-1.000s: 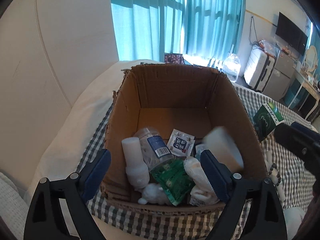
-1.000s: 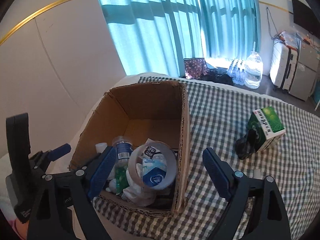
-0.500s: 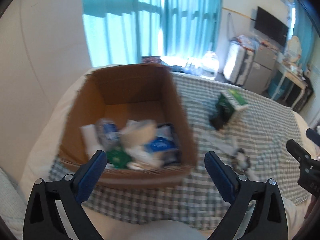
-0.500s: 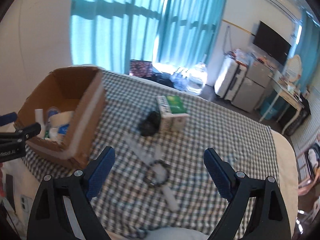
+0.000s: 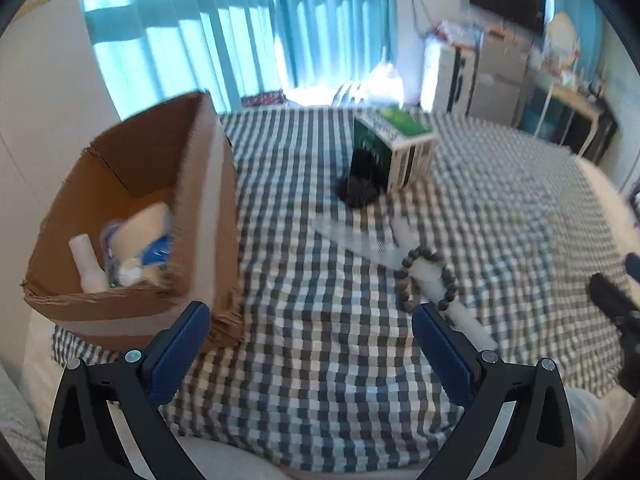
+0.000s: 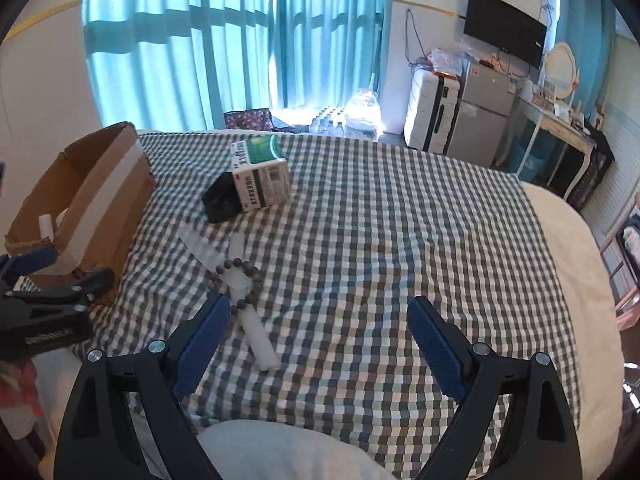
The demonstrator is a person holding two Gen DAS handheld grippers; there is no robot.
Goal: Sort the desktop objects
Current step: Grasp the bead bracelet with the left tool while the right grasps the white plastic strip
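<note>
A cardboard box point(image 5: 208, 216) point(image 6: 100, 200) holding several small items stands at the left of the checked cloth. A green and white carton point(image 5: 394, 152) point(image 6: 262, 174) lies at the far side with a black object point(image 5: 358, 192) point(image 6: 220, 202) against it. A dark bead bracelet point(image 5: 424, 280) point(image 6: 240, 280) lies over a white tube point(image 6: 256, 328) point(image 5: 460, 316), beside a clear flat packet point(image 5: 356, 240) point(image 6: 200, 246). My left gripper point(image 5: 310, 340) is open and empty, near the box's front corner. My right gripper point(image 6: 316, 332) is open and empty, its left finger just before the bracelet.
The checked cloth point(image 6: 380, 240) covers a white rounded surface point(image 6: 568, 232). Teal curtains, a suitcase point(image 6: 434, 112), a small fridge and a side table stand beyond the far edge. A white wall is close at the left.
Both grippers have swung right, away from the box, toward the loose items on the cloth. Both stay open and empty.
</note>
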